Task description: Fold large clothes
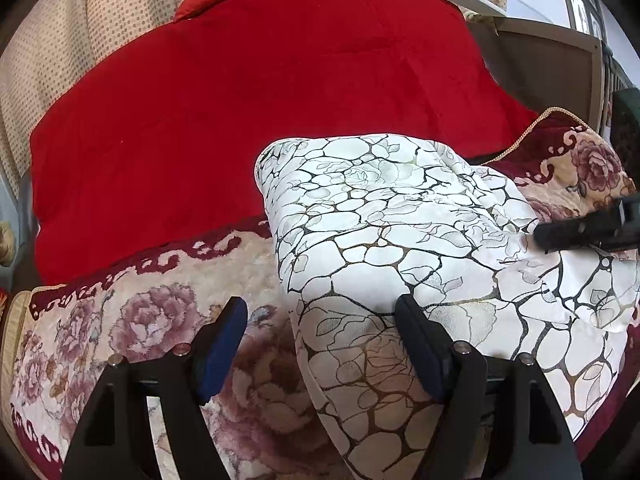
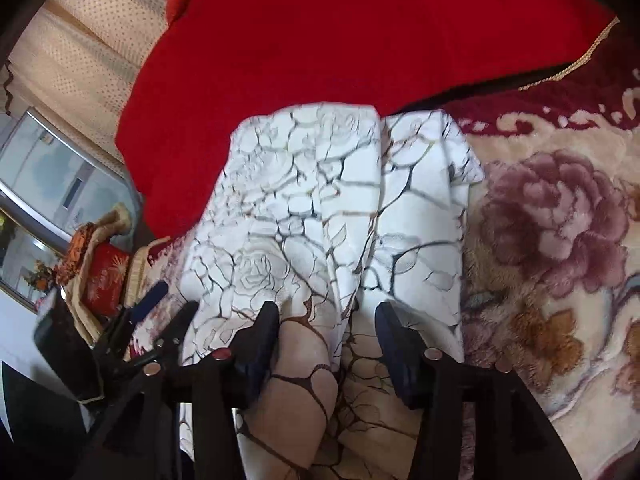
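The white crackle-print cloth lies bunched on the bed's floral blanket, near its front edge. Both the left hand-held gripper and right hand-held gripper gape wide, straddling folds, gripping nothing. Pinch matching corners; the red quilt behind offers room for spreading

My right gripper is cut off by the right edge of my left wrist view. The cloth is blurred at its far corner and runs under my fingers; whether they touch it is unclear.
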Motion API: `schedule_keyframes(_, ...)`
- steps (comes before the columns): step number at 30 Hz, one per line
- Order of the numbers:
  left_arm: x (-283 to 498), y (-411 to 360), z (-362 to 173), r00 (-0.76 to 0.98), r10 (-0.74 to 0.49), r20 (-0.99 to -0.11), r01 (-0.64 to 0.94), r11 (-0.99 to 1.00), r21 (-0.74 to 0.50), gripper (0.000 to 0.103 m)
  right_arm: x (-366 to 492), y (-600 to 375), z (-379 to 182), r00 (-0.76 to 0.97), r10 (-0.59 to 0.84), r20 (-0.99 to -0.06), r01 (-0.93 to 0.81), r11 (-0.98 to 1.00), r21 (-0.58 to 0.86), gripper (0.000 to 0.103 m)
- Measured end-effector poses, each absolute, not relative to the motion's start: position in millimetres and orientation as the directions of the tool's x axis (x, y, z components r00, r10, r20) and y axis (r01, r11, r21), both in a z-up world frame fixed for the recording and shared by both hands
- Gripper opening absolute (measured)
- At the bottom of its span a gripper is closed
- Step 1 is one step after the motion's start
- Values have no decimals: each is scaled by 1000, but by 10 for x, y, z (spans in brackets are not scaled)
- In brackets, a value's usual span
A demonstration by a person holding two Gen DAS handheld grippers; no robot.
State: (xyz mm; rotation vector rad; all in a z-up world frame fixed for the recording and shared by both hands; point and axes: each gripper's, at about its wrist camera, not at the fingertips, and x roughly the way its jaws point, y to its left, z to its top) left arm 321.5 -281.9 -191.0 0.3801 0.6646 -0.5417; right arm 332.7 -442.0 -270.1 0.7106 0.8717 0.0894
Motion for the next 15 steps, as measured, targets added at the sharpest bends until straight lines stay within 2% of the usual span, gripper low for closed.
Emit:
schedule_keyframes(5,3214,-2819,-1910,661,-346,-666,581,798,161,78,3221,-4594,-2588,714,326,-619,209,745,634,59)
schedule_keyframes(11,3218,-2804,-1892,659,-350,-665,583,797,158,80,3226,-4798,-2671,720,299,-626,280,701,656,59)
schedule_keyframes(15,3284,-2698,-1820,589,-409,-697,617,784,62,80,3181,-4906,-2753,728,315,-609,296,657,693,60)
